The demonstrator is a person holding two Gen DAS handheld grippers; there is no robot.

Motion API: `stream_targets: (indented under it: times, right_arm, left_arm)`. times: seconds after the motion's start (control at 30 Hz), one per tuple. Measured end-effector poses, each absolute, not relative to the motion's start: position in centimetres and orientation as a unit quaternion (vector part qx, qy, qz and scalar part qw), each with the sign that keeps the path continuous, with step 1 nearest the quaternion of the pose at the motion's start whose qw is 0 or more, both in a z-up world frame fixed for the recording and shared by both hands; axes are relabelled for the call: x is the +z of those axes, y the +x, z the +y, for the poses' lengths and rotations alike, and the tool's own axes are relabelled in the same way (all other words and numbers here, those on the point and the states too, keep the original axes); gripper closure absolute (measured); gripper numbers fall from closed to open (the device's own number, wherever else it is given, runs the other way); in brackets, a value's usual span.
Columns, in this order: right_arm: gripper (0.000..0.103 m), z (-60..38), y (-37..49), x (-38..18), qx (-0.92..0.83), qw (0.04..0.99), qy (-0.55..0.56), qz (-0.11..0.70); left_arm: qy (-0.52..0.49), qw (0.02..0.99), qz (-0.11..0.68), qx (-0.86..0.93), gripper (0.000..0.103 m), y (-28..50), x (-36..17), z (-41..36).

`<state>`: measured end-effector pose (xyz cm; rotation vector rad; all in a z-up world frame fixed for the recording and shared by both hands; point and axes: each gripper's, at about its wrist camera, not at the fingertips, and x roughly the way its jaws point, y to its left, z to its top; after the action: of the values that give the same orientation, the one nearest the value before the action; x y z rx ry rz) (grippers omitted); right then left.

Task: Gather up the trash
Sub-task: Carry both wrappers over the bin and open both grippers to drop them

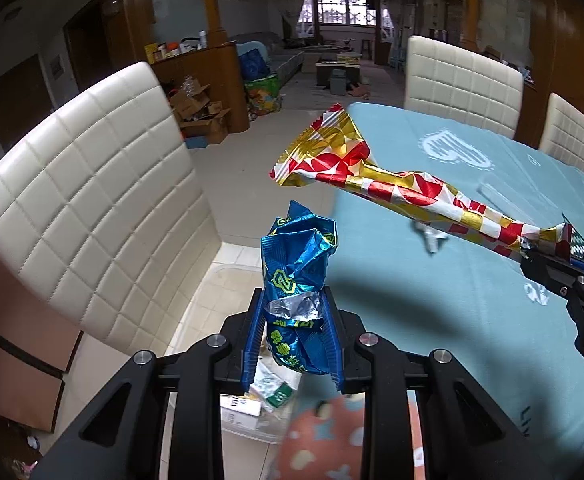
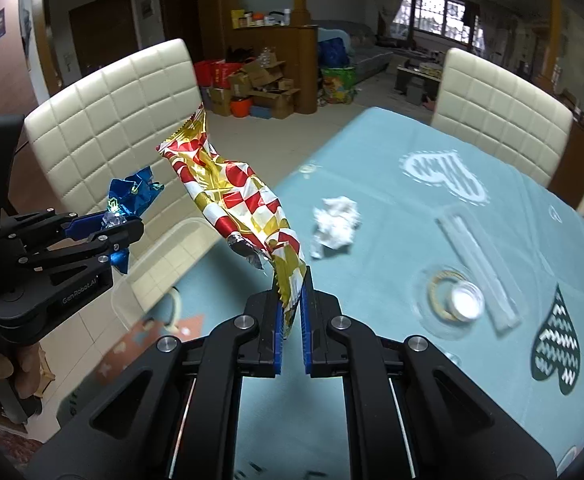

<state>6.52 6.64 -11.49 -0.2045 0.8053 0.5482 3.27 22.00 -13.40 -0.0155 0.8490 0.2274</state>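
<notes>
My left gripper (image 1: 294, 300) is shut on a crumpled blue foil wrapper (image 1: 298, 248) that stands up between its blue pads, off the table's left edge. The right gripper (image 2: 292, 284) is shut on the tail of a long red, gold and white wrapper (image 2: 236, 196), which hangs out to the left above the table edge. In the left wrist view that wrapper (image 1: 372, 176) stretches from the right gripper (image 1: 540, 252) at the right. The right wrist view shows the left gripper (image 2: 128, 224) with the blue wrapper (image 2: 132, 194) at the left.
A crumpled white tissue (image 2: 336, 220), a clear plastic sleeve (image 2: 476, 256) and a tape roll with a white cap (image 2: 458, 298) lie on the light-blue tablecloth (image 2: 392, 184). A clear bin (image 1: 238, 424) with scraps sits on the floor below. White chairs (image 1: 92, 184) surround the table.
</notes>
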Motion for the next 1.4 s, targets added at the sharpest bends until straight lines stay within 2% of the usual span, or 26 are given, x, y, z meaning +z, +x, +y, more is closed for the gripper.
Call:
stream_targets:
  times: [0.5, 0.73, 0.77, 0.8, 0.87, 0.9, 1.4]
  right_arm:
    - [0.093, 13.1, 7.2, -11.9, 0.299, 0.861, -0.121, 0.394]
    - [0.093, 14.3, 8.0, -11.9, 0.301, 0.858, -0.125, 0.396]
    - [0.093, 14.4, 8.0, -11.9, 0.301, 0.858, -0.126, 0.396]
    - [0.093, 14.4, 8.0, -12.0, 0.301, 0.858, -0.127, 0.397]
    - [0.093, 14.6, 8.2, -12.0, 0.301, 0.857, -0.127, 0.398]
    - [0.093, 14.7, 8.3, -12.1, 0.301, 0.856, -0.128, 0.400]
    - [0.091, 16.8, 8.6, -12.3, 0.326, 0.845, -0.143, 0.399]
  left_arm:
    - [-0.021, 0.898, 0.418, 0.136, 0.076, 3.1, -14.3, 27.2]
    - [-0.032, 0.898, 0.420, 0.127, 0.072, 3.5, -14.6, 28.2]
    - [-0.035, 0.898, 0.420, 0.126, 0.068, 3.5, -14.6, 28.3]
    - [-0.040, 0.898, 0.420, 0.126, 0.051, 3.6, -14.7, 28.4]
    - [-0.052, 0.899, 0.413, 0.134, 0.029, 3.4, -14.7, 28.8]
    - [-0.057, 0.900, 0.410, 0.136, 0.025, 3.3, -14.6, 28.9]
    - [-0.082, 0.895, 0.406, 0.166, 0.024, 3.0, -15.0, 31.5]
